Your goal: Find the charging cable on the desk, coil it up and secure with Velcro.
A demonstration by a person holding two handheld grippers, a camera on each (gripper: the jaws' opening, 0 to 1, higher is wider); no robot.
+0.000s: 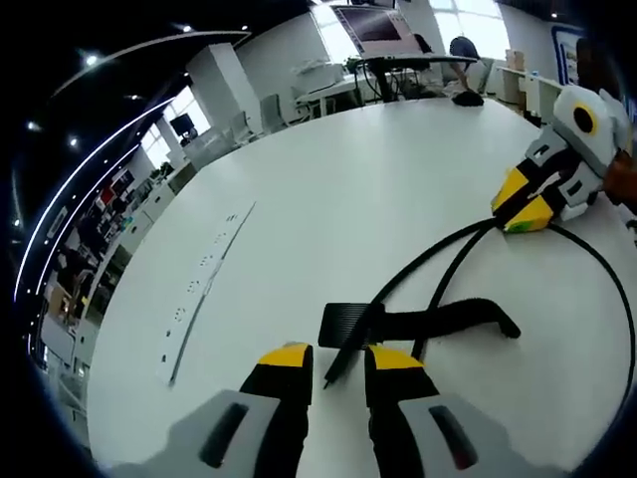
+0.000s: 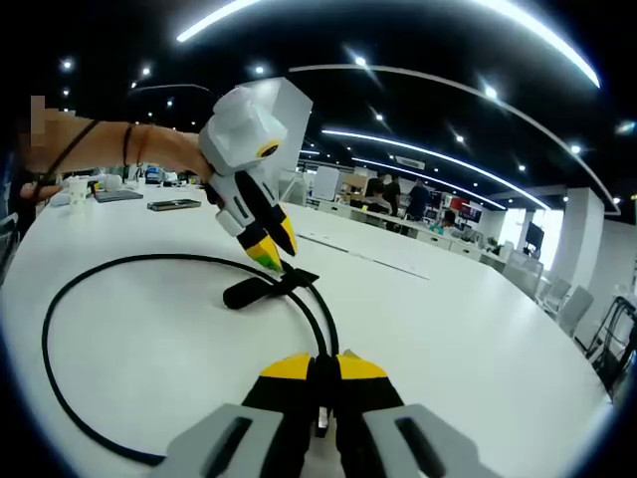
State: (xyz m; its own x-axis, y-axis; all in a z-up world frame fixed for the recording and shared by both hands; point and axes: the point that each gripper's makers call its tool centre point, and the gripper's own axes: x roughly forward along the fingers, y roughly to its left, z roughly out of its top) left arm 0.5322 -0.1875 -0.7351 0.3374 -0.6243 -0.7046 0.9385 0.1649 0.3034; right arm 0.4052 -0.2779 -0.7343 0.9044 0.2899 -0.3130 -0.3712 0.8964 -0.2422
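Note:
A black charging cable (image 1: 438, 261) lies on the white table (image 1: 328, 189). Two of its strands run from my right gripper (image 1: 525, 211) down to a black Velcro strap (image 1: 448, 319) fixed near the cable's end. That end points into the gap of my left gripper (image 1: 338, 358), whose jaws stand apart around it without pinching it. In the right gripper view, my right gripper (image 2: 322, 370) is shut on the cable (image 2: 60, 319), which loops wide to the left. My left gripper (image 2: 271, 254) hangs tips-down just over the strap (image 2: 254, 291).
A flush power-socket strip (image 1: 204, 289) runs along the table to the left. A phone (image 2: 174, 204) and a white cup (image 2: 75, 189) sit at the table's far side. A person's bare arm (image 2: 119, 149) holds the left gripper. Office desks and chairs stand beyond.

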